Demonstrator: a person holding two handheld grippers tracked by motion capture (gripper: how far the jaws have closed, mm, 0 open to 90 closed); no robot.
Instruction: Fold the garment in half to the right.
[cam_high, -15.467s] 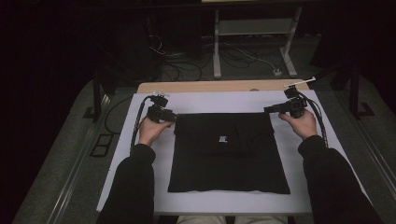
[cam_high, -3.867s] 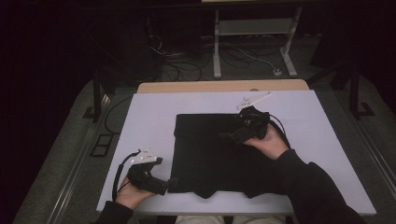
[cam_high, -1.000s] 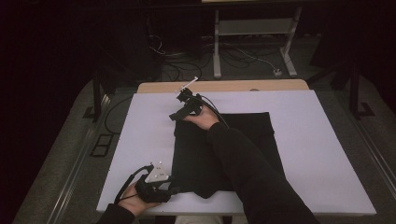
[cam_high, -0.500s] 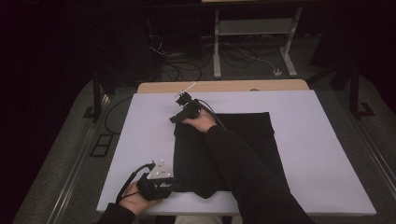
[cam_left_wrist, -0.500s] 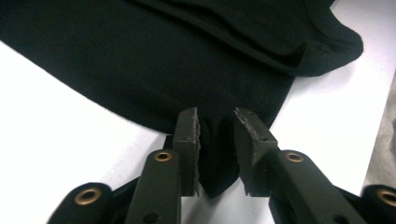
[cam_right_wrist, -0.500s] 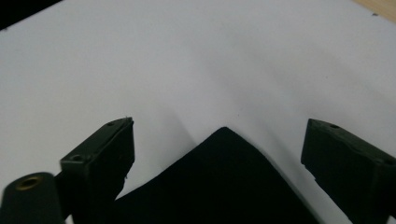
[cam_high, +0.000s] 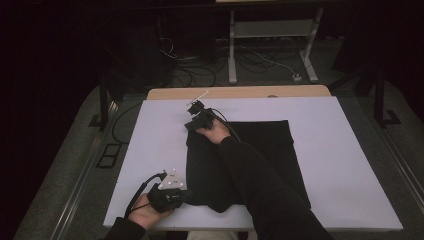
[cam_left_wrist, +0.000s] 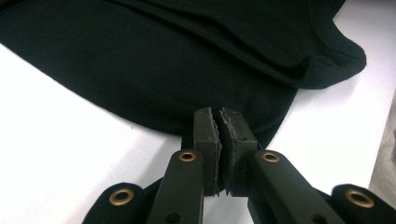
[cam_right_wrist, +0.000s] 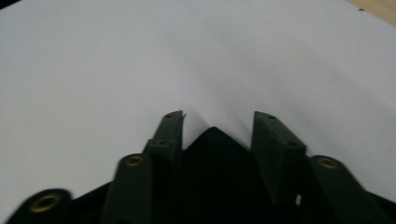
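While the black garment (cam_high: 260, 160) lies folded on the white table cover (cam_high: 150, 130), both grippers work at the edge of it that faces the person's left. Seen from above, the left gripper (cam_high: 184, 196) sits at the garment's near corner on that side, at the table's near edge, with its grey three-cornered plate (cam_high: 173, 180) facing up. In the left gripper view its jaws stand pressed together, the toothed pads (cam_left_wrist: 209, 135) pinching the hem of the black garment (cam_left_wrist: 187, 60), whose doubled layers bulge beyond the pads towards a rounded fold.

The right gripper (cam_high: 192, 122) reaches across the garment to its far corner on the same side, the person's dark sleeve (cam_high: 255, 185) lying diagonally over the cloth. In the right gripper view the jaws have just been closing and stand partly apart, with a pointed corner of the black garment (cam_right_wrist: 212, 154) between them. The fingers (cam_right_wrist: 275, 140) flank that corner, though whether they press on it cannot be told. Past the corner lies bare white table cover (cam_right_wrist: 187, 51).
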